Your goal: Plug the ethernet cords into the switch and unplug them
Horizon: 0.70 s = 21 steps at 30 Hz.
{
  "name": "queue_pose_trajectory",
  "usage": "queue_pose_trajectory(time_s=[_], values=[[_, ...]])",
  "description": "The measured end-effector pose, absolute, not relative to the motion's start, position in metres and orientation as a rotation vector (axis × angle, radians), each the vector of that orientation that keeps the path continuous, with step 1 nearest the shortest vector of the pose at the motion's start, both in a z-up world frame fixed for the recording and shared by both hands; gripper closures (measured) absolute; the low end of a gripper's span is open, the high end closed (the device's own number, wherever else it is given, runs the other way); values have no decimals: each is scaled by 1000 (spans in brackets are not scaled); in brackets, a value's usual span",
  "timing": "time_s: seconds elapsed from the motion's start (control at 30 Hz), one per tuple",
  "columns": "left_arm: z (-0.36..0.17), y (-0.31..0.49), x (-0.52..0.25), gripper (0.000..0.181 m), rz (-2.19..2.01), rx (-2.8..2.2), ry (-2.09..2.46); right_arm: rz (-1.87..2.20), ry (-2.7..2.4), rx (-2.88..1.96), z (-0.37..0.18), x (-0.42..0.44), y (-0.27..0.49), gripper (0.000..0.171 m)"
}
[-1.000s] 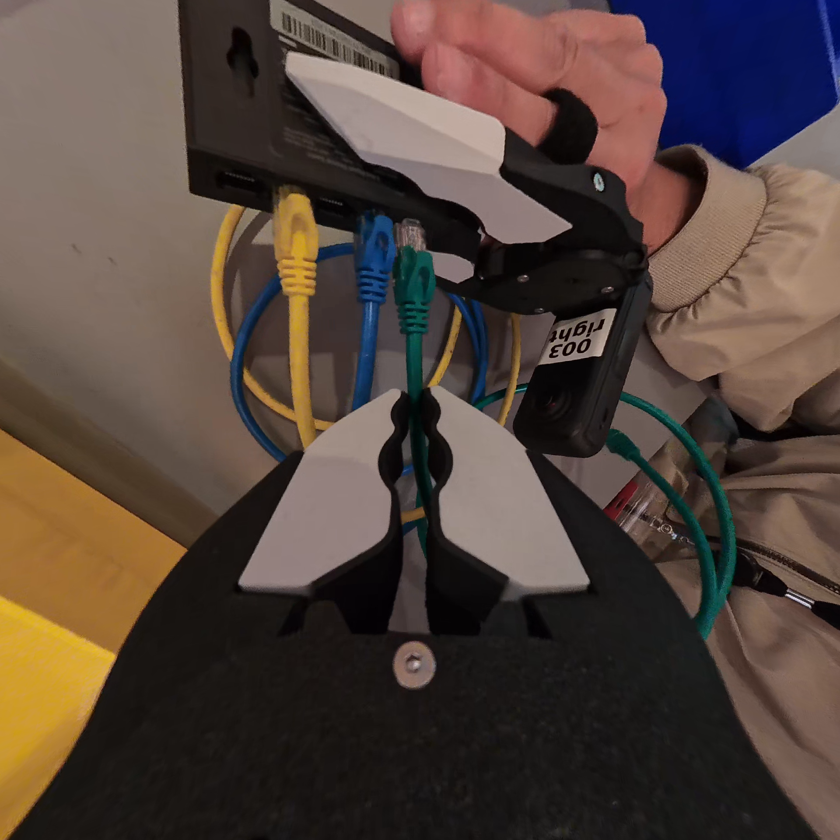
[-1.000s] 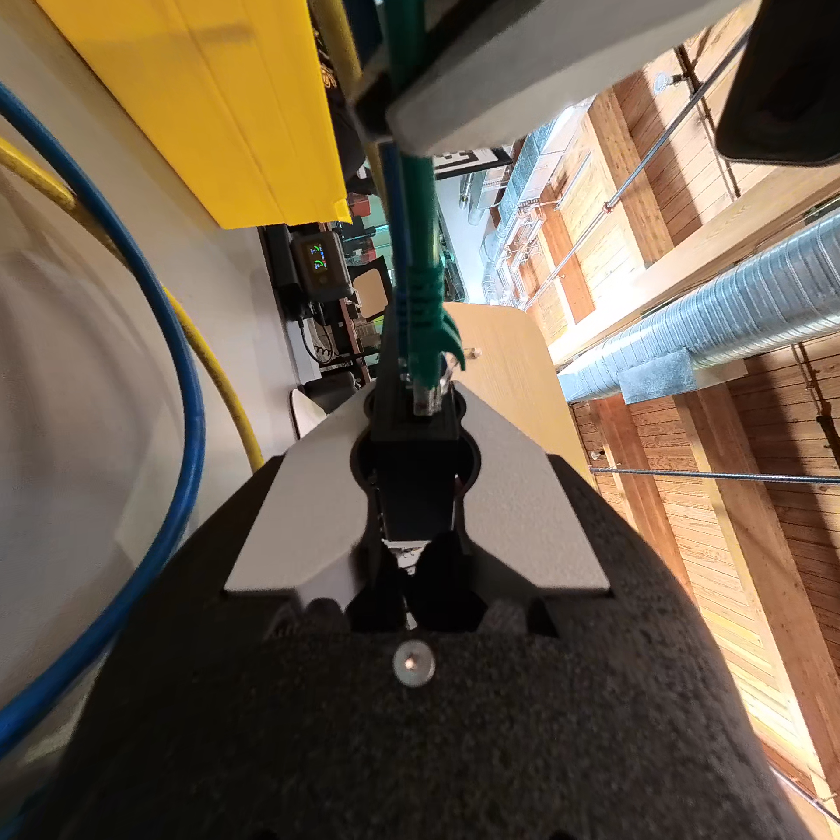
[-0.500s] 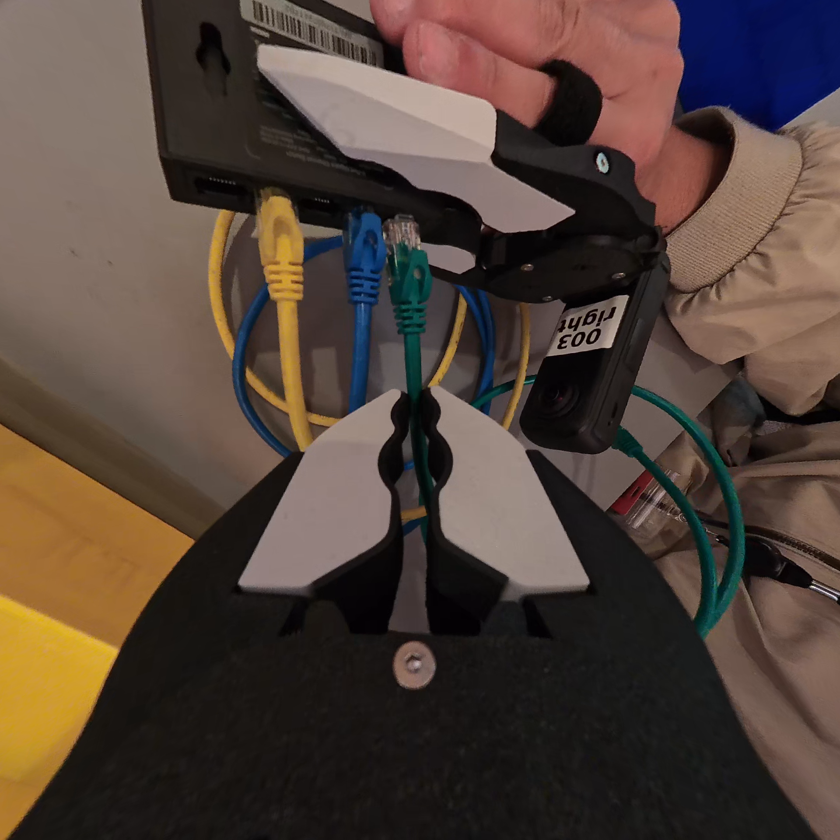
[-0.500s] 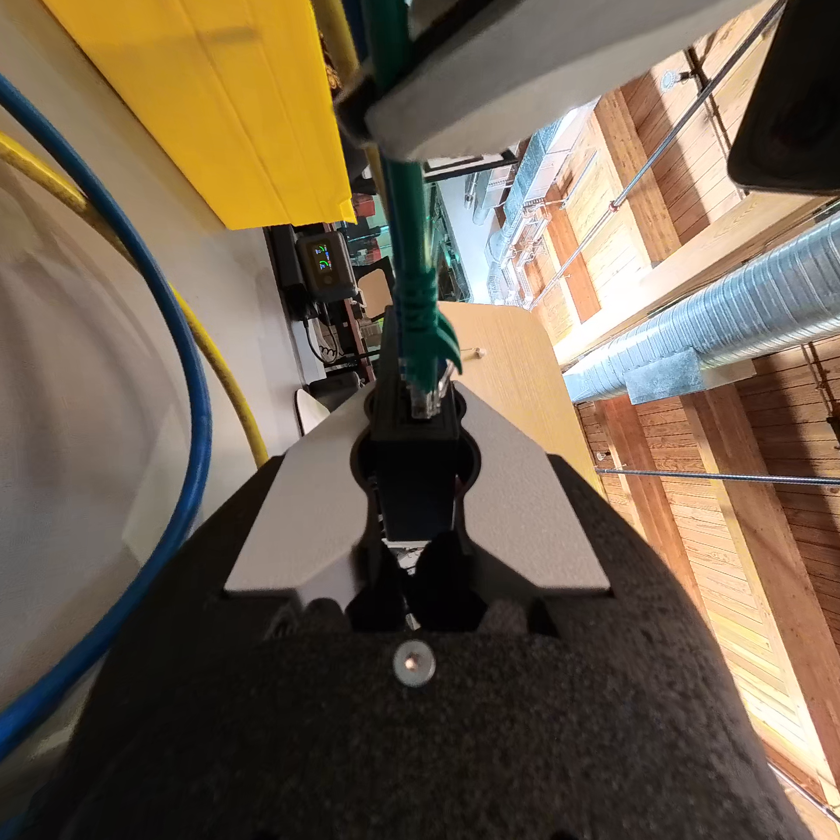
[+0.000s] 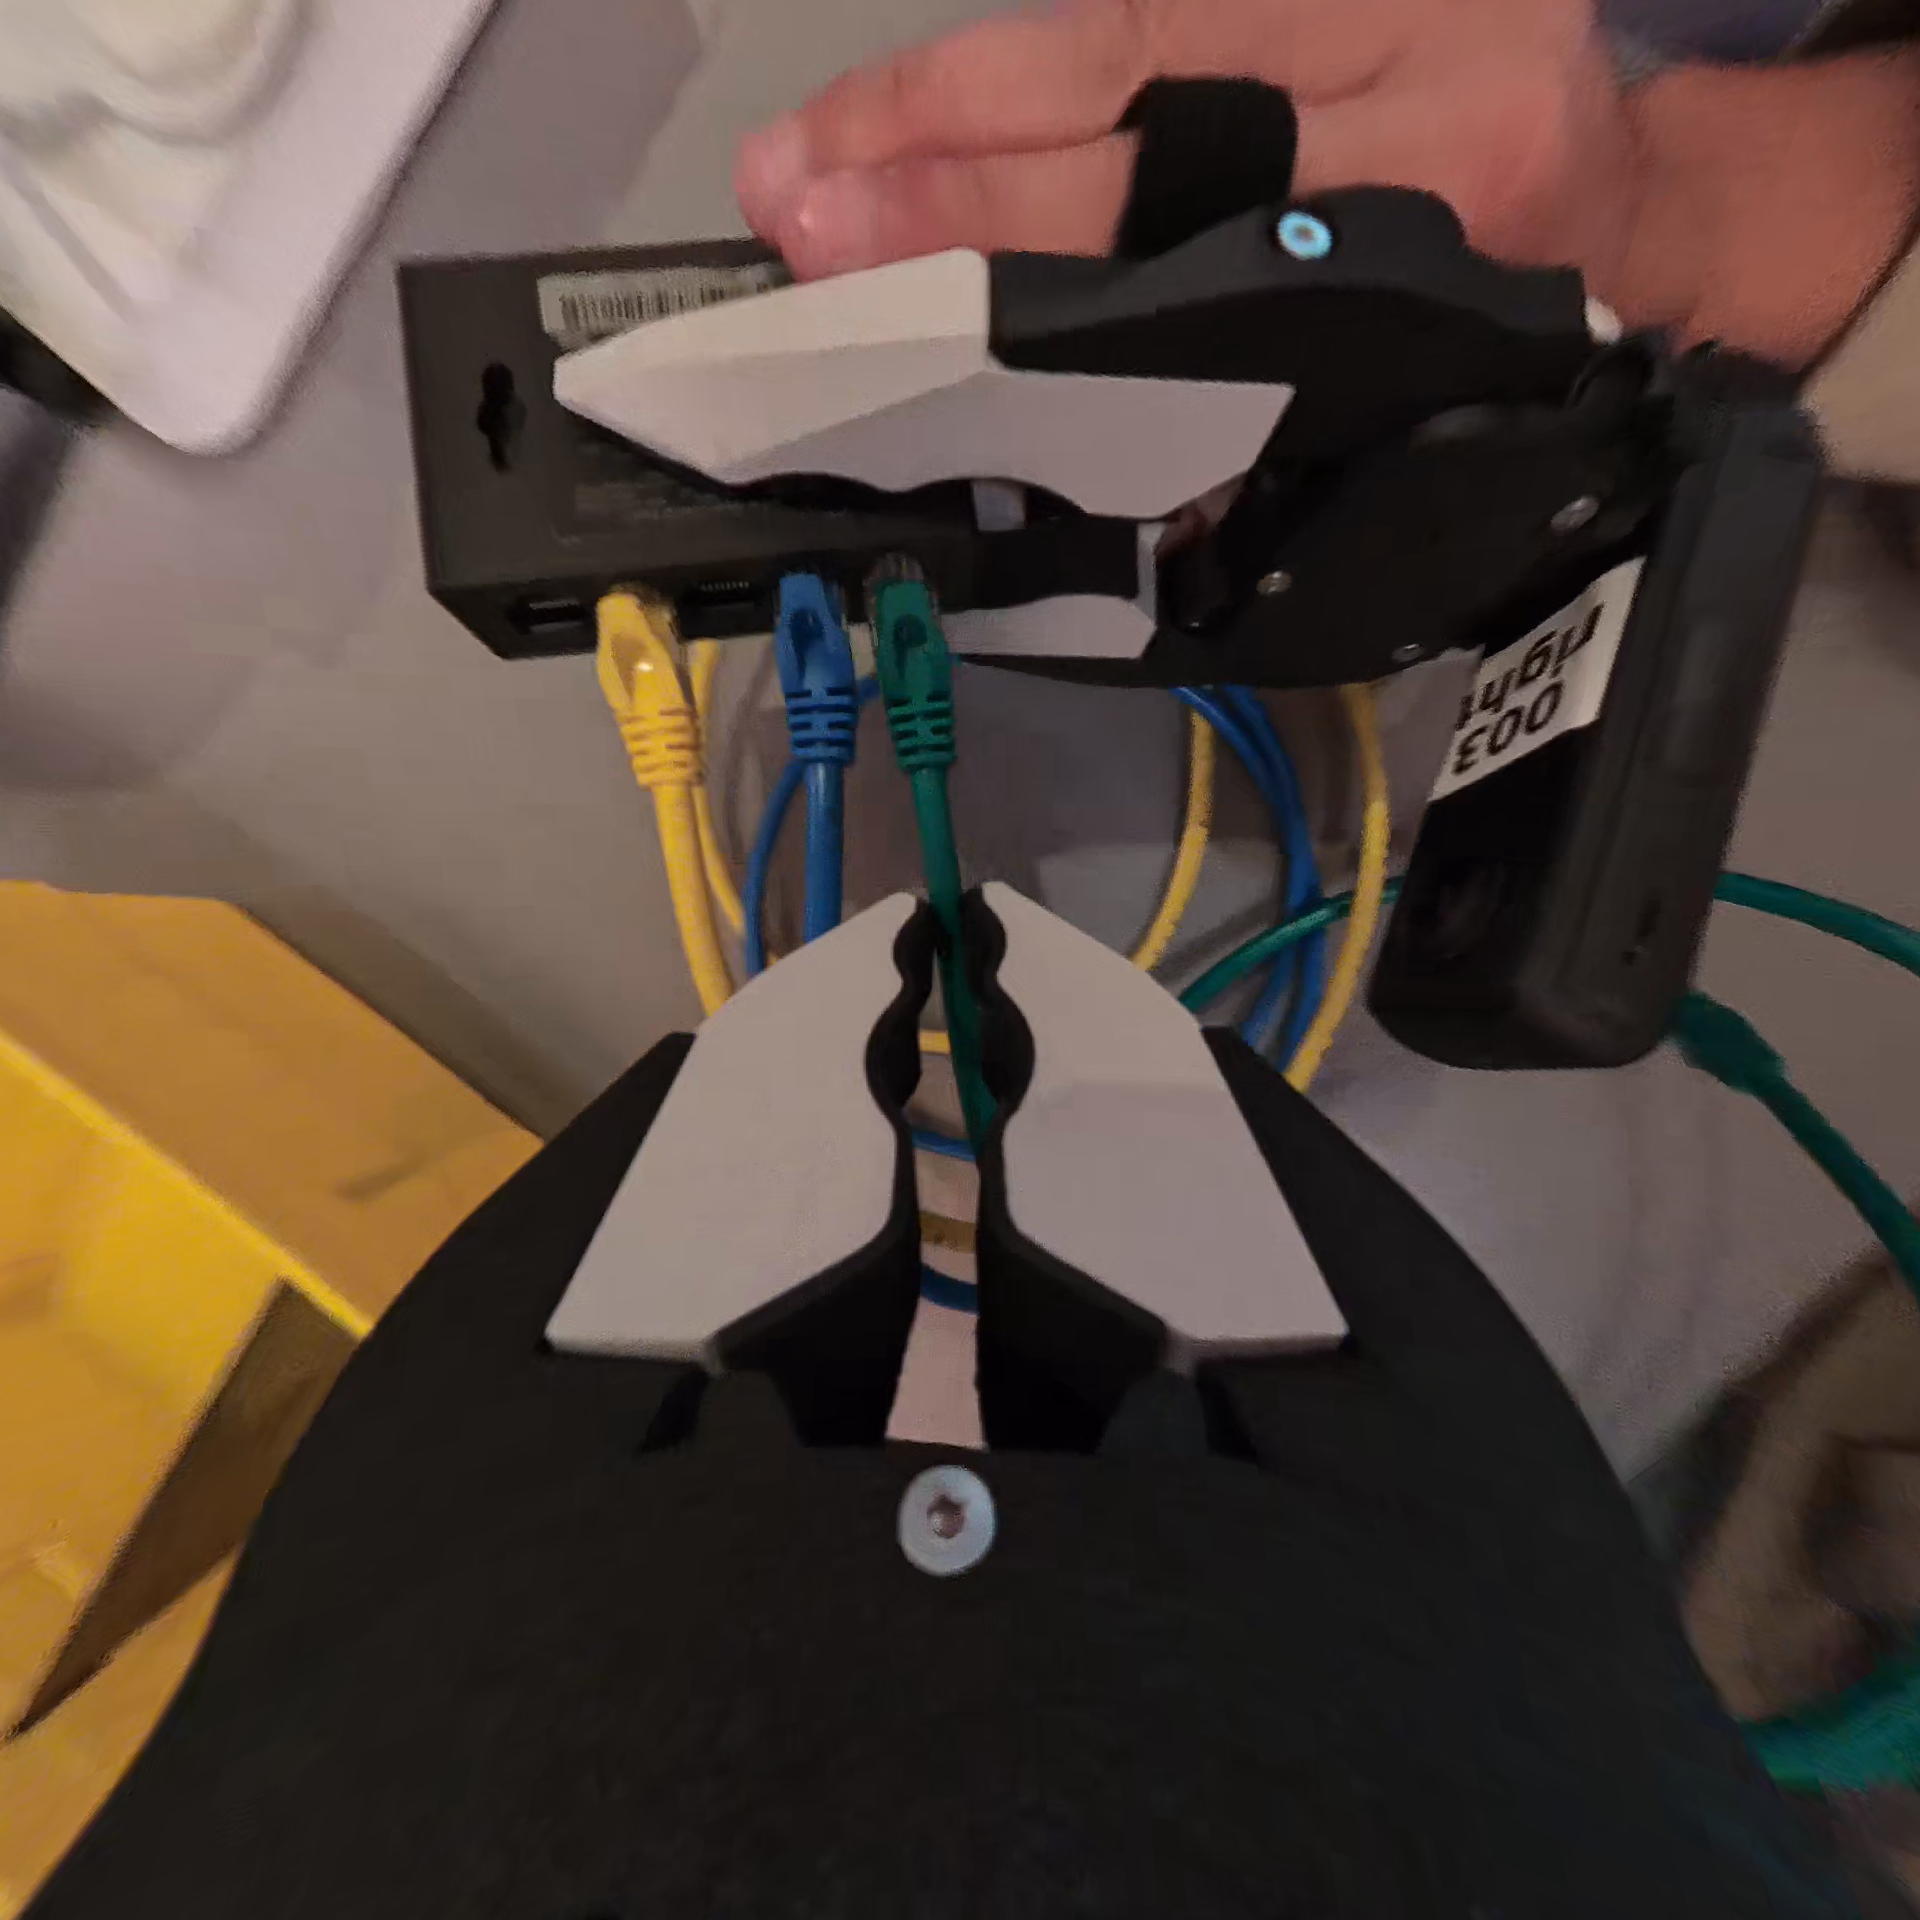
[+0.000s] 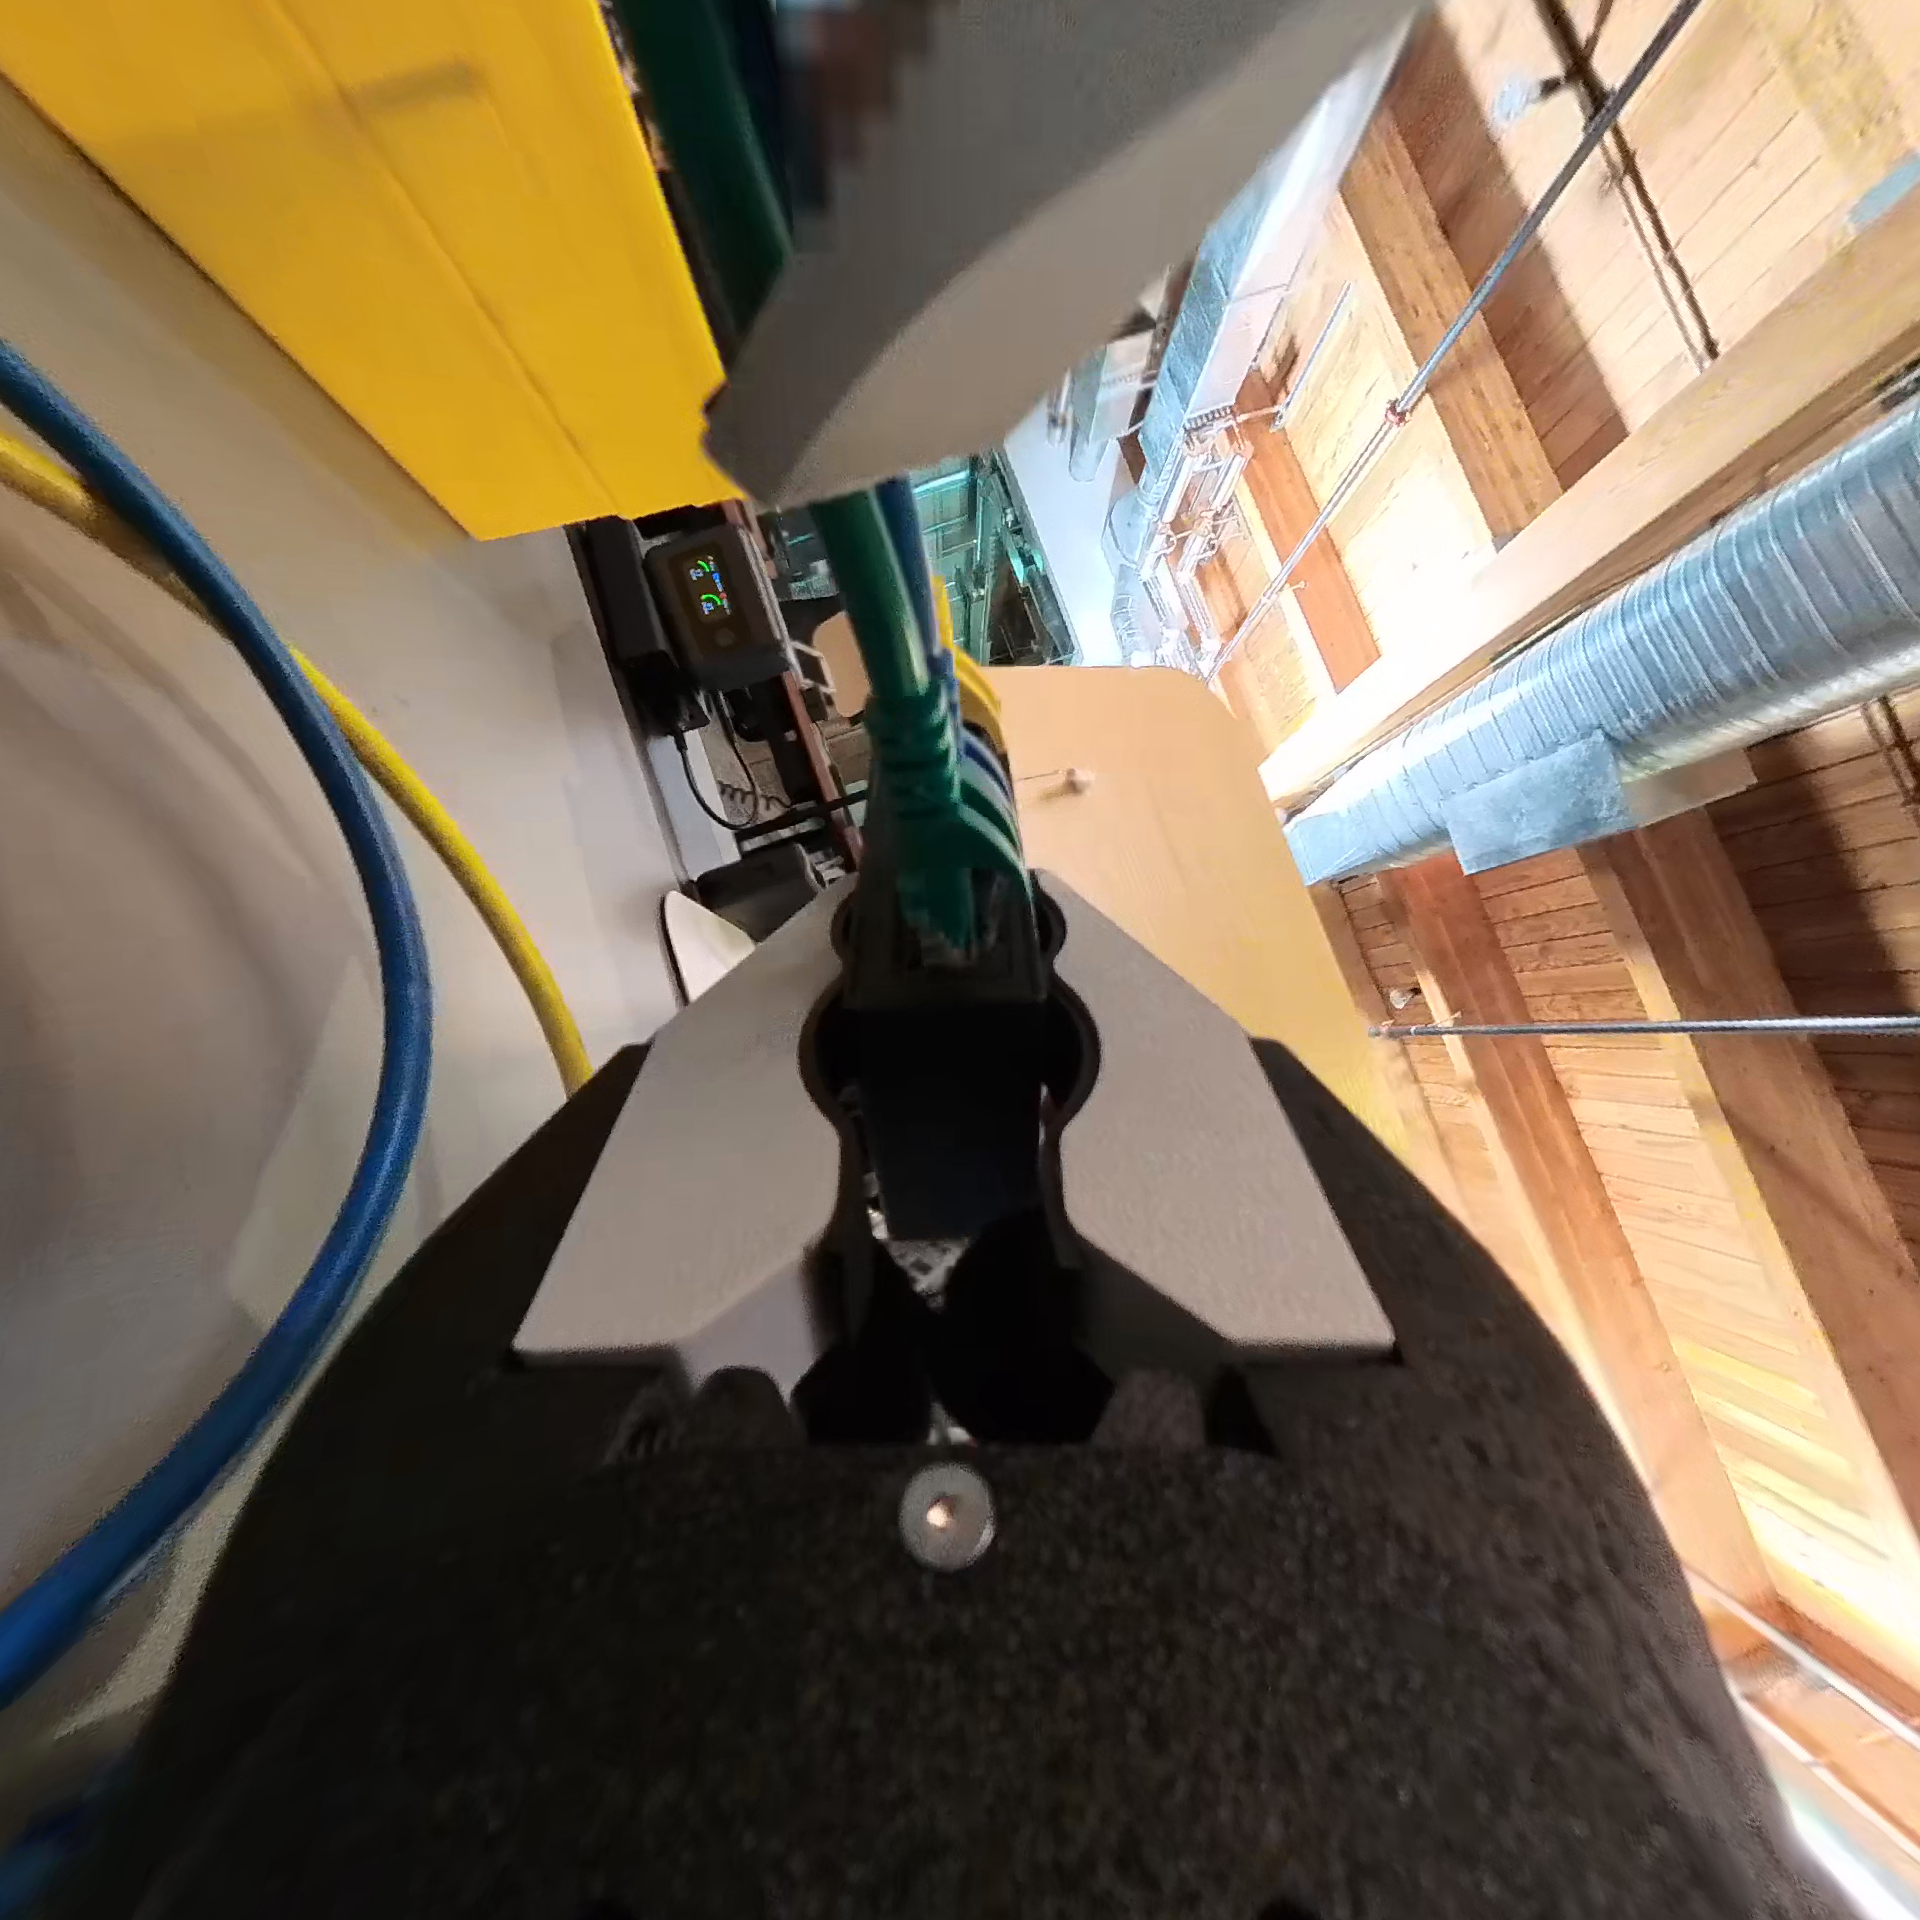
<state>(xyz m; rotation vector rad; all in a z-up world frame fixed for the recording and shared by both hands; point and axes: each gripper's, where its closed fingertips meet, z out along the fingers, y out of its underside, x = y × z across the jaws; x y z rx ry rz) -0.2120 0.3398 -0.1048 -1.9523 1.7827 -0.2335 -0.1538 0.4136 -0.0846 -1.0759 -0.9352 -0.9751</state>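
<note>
My left tool (image 5: 948,914) is clamped on the green cord (image 5: 940,831) just below its plug, which sits in the switch (image 5: 665,499) port beside the blue cord (image 5: 816,675) and yellow cord (image 5: 649,696). My right tool (image 6: 943,940) is closed on the switch body, held up off the surface.

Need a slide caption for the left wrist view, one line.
Left claw pinches the green cord at the switch, held by the right claw, beside yellow and blue plugs.

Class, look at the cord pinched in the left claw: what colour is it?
Green. The green cord shows best in the left wrist view, running from the left claw up to the switch.
</note>
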Motion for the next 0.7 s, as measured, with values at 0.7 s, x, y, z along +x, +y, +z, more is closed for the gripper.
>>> queue_pose_trajectory(time_s=[0.7], values=[[-89,330,-214,177,-66,-1445,1440,-799,-970,-1066,-87,-173,400,146]])
